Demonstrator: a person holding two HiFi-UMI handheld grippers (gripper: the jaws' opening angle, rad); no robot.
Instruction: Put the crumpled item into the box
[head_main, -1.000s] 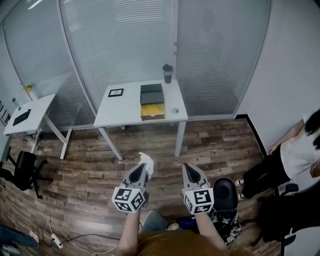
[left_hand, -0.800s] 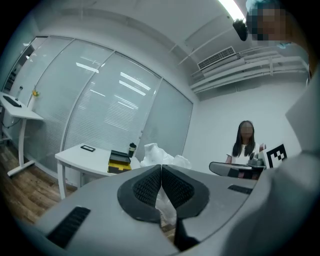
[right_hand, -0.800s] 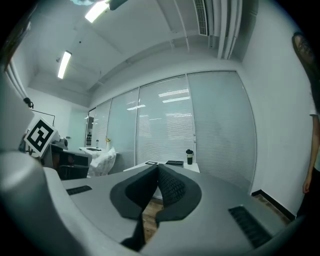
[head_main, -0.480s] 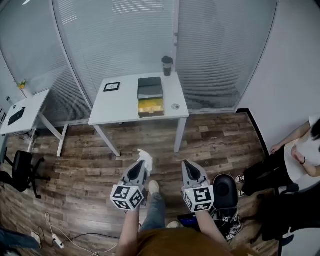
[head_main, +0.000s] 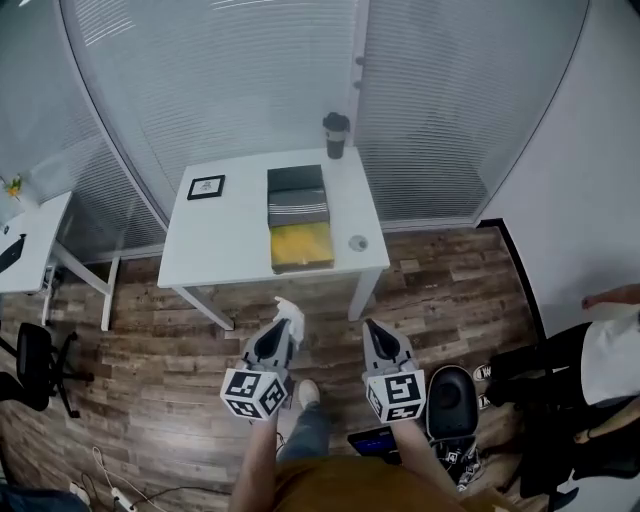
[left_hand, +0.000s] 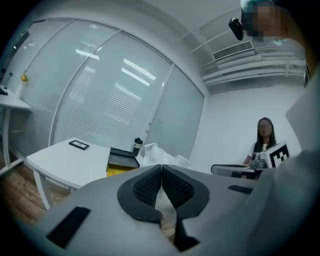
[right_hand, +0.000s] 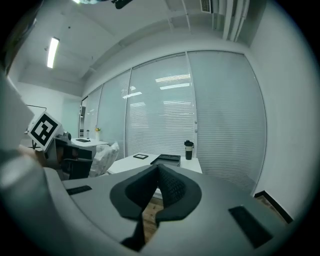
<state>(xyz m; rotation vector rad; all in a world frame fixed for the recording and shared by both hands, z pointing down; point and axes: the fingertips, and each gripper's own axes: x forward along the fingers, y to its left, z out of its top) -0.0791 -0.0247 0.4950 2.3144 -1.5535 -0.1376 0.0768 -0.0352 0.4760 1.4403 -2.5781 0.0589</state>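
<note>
A crumpled white item sticks out from the tips of my left gripper, which is shut on it above the wooden floor. The left gripper view shows the same crumpled item bulging beyond the closed jaws. My right gripper hangs beside it with its jaws together and nothing between them. On the white table ahead lies an open box with a yellow inside and a dark lid folded back behind it. In the right gripper view the box is far off on the table.
A black cup stands at the table's far edge, a small black frame at its left and a small round object near its right front. A black chair and a seated person are to my right. Another desk is at left.
The table with the box has come closer and sits larger in the head view. Both grippers keep the same pose, the left one still holding the crumpled item.
</note>
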